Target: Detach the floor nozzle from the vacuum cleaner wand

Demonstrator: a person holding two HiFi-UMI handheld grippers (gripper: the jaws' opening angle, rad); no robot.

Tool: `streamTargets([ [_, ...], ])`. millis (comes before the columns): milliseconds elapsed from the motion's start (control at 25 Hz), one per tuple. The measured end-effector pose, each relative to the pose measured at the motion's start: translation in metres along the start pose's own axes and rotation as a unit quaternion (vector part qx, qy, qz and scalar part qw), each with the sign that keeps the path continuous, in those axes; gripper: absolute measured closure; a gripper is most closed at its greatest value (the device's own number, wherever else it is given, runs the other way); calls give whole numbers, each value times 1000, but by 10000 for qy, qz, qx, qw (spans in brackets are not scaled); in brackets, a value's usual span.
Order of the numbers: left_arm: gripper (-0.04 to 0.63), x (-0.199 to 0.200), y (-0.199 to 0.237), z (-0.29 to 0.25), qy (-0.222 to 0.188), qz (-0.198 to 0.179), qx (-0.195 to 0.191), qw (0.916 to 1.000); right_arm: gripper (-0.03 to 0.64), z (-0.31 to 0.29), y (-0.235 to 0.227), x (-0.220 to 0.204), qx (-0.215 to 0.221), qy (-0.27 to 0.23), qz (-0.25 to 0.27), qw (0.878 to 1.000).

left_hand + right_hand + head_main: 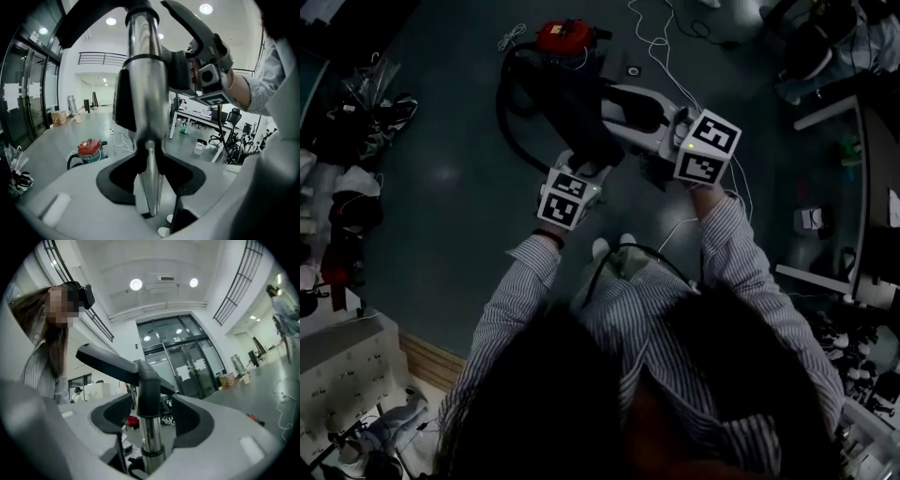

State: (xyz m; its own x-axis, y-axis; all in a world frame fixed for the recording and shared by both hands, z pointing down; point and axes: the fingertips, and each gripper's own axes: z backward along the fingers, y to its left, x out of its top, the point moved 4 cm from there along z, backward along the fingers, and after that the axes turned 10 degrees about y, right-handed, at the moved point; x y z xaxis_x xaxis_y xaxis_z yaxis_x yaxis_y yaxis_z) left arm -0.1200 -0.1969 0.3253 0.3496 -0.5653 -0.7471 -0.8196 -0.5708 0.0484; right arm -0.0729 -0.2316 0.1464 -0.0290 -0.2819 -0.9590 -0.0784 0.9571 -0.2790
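Observation:
In the left gripper view the chrome wand (143, 70) runs straight up between the pads of my left gripper (149, 187), which is shut on it. The wand ends in a black collar and the black floor nozzle (93, 18) at the top. In the right gripper view the wand (151, 437) and the T-shaped nozzle (112, 364) stand between the pads of my right gripper (151, 418), which is open with a gap on both sides. From the head view, the left gripper (581, 161) and right gripper (628, 112) are raised around the dark nozzle (586, 136).
The red vacuum cleaner (565, 37) sits on the floor beyond the grippers, its black hose (508, 131) looping to the left. White cable (661, 47) trails across the floor. Clutter (356, 122) lies at the left; desks and chairs (206, 117) stand to the right.

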Motion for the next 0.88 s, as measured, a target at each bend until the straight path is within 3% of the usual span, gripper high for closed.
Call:
streamTargets([
  [160, 414, 10, -23, 30, -215, -107, 93, 9997, 354, -7, 31, 32, 344, 10, 257, 9991],
  [480, 411, 19, -65, 62, -684, -169, 35, 9975, 378, 1, 84, 51, 925, -123, 385, 9949],
  [560, 411, 19, -72, 63, -737, -132, 20, 9972, 432, 4, 90, 55, 1116, 70, 404, 9929],
  [880, 410, 19, -90, 68, -889, -269, -60, 9957, 440, 16, 102, 59, 1580, 772, 399, 9836],
])
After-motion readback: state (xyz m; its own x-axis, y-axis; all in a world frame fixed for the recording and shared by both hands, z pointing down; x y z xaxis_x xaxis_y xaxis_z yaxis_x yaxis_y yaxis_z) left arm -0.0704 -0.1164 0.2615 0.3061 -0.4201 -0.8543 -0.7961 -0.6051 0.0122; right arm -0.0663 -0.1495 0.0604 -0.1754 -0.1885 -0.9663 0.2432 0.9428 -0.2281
